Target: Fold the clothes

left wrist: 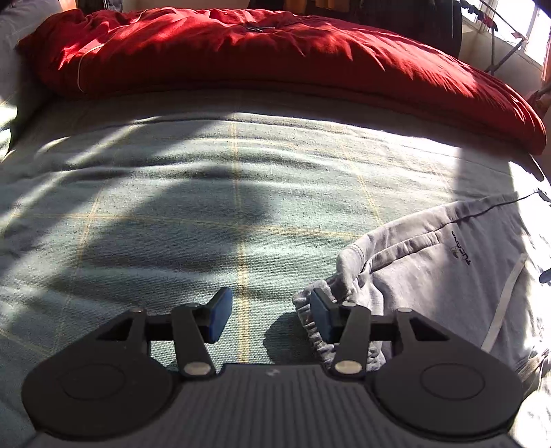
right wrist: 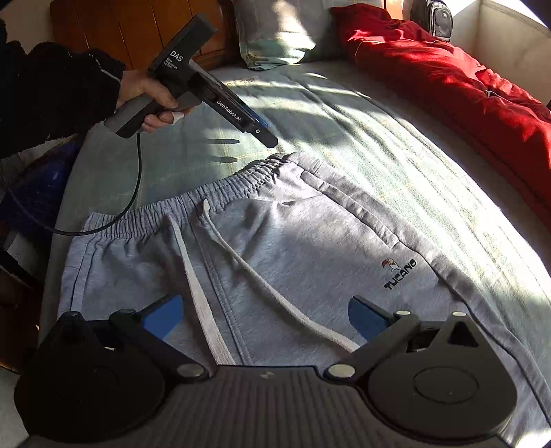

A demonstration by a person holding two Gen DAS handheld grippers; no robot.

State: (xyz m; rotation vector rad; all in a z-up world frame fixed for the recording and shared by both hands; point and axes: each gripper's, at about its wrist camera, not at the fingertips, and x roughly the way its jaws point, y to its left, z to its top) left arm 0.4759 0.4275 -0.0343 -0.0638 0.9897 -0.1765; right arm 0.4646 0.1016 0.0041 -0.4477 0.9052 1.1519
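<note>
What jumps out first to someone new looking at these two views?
The grey sweatpants lie spread flat on the bed, waistband and white drawstrings up, with a TUCANO logo near one pocket. Behind them a bright red duvet is bunched along the far side of the pale green blanket. The left hand-held gripper hangs open at the waistband corner; the right hand-held gripper is open over the drawstrings.

Home bedroom: blanketed bed (left wrist: 206, 193), pillow (right wrist: 275, 31), red duvet (left wrist: 241, 58)

Grey sweatpants (right wrist: 292, 241) flat on bed (right wrist: 344, 113), open right tool (right wrist: 265, 317) above.
</note>
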